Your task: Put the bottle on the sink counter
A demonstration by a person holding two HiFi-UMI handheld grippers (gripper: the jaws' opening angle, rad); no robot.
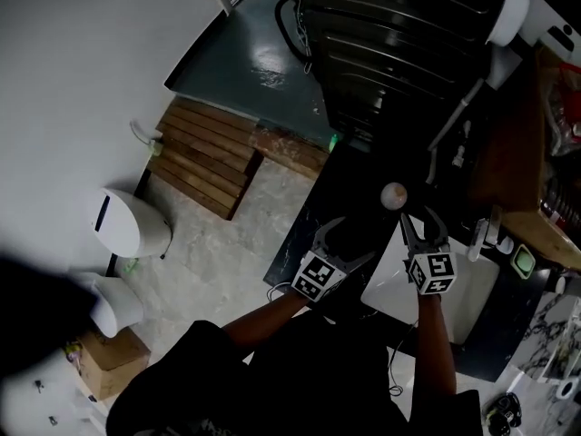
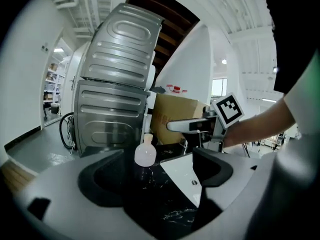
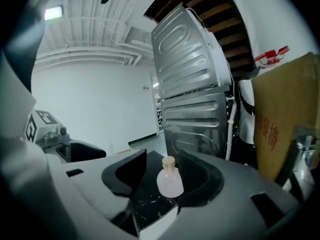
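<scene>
A small, round, pale pink bottle (image 1: 393,195) with a cork-coloured stopper stands upright on the black marbled sink counter (image 1: 313,216), by the corner of the white basin (image 1: 472,298). In the right gripper view the bottle (image 3: 170,182) sits between the jaws of my right gripper (image 3: 162,169), nearer the right jaw; the jaws stand wide and no pad presses on it. From the head view my right gripper (image 1: 419,218) is just behind the bottle. My left gripper (image 1: 356,239) hovers open and empty to its left, with the bottle (image 2: 145,153) ahead of its jaws.
A large ribbed metal appliance (image 1: 390,25) stands at the far end of the counter. A cardboard box (image 3: 285,114) and a chrome faucet (image 3: 300,154) are to the right of the bottle. On the floor lie a wooden pallet (image 1: 204,157) and a white bin (image 1: 127,221).
</scene>
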